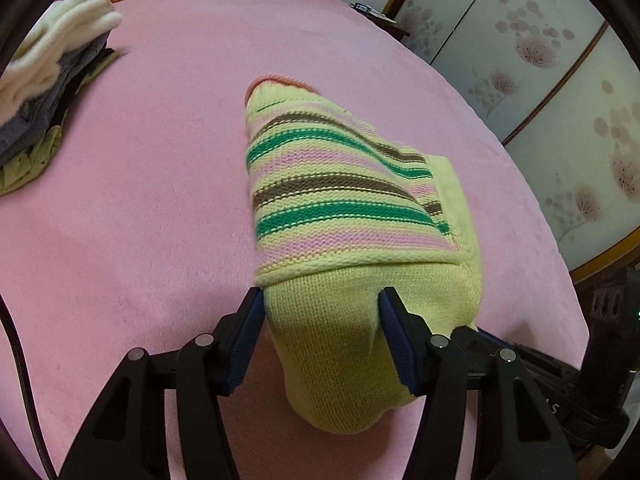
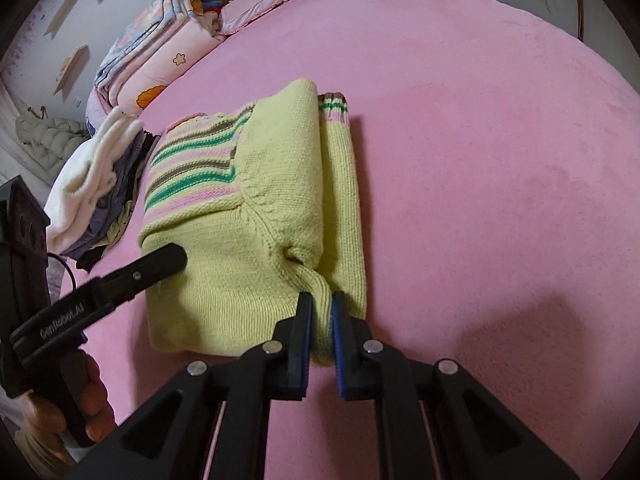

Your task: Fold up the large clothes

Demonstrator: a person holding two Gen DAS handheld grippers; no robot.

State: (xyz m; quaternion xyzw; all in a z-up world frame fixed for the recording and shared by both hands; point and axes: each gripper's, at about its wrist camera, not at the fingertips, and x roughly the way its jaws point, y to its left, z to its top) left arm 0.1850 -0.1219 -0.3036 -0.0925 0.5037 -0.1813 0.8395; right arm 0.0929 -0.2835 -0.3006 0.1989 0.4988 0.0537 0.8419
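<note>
Yellow knit sweater (image 2: 256, 216), striped green, pink and brown; folded, lying mid-bed on the pink bedspread (image 2: 500, 140).
Right gripper (image 2: 319, 300): jaws nearly closed, pinching a near fold of the sweater.
Left gripper (image 1: 322, 298): jaws about half open, straddling the sweater's near left corner, pads (image 1: 390, 320) against the knit on both sides.
Stack of folded clothes (image 2: 96, 188): far left, apart from the sweater.

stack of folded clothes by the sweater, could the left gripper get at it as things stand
Probably not right away: the left gripper has the sweater bunched between its fingers. Bare pink bedding lies between it and the stack of folded clothes.
</note>
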